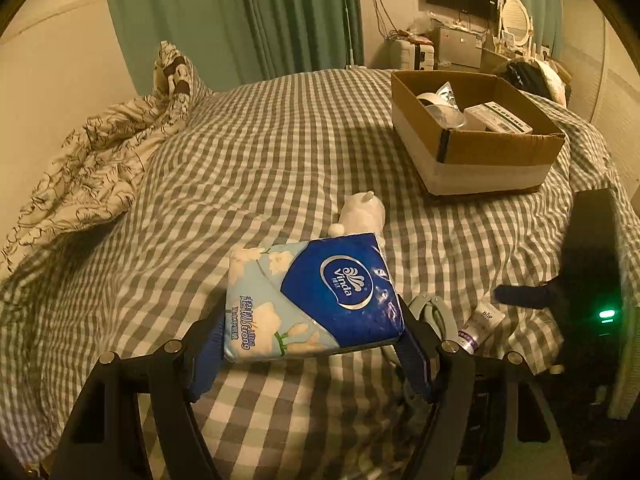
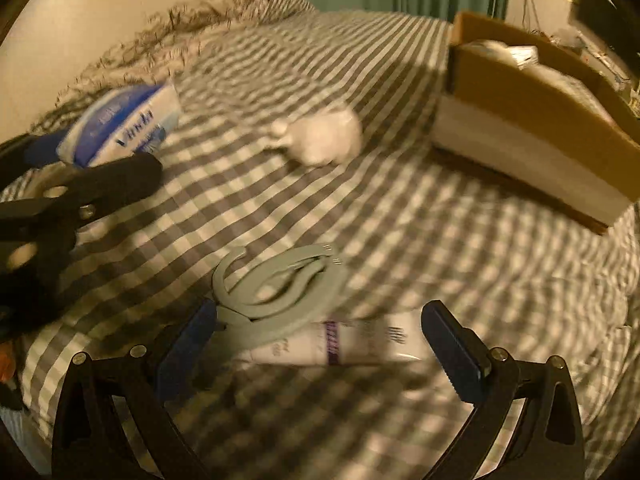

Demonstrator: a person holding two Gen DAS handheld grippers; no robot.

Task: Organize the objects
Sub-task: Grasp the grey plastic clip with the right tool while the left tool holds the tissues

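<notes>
Left claw [image 1: 314, 344] clamps tissue pack [image 1: 312, 296]; right claw [image 2: 320, 344] wide over tube [image 2: 340, 346].

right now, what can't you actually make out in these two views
- Cardboard box contents: left wrist view, near wall hides the lower items; blurred in the right wrist view.
- White plush toy: left wrist view, tissue pack covers its near side; its shape is smeared in the right wrist view.
- Tube label: too blurred in the right wrist view; left wrist view, left gripper hides part.
- Grey hanger: mostly hidden behind the pack in the left wrist view.
</notes>
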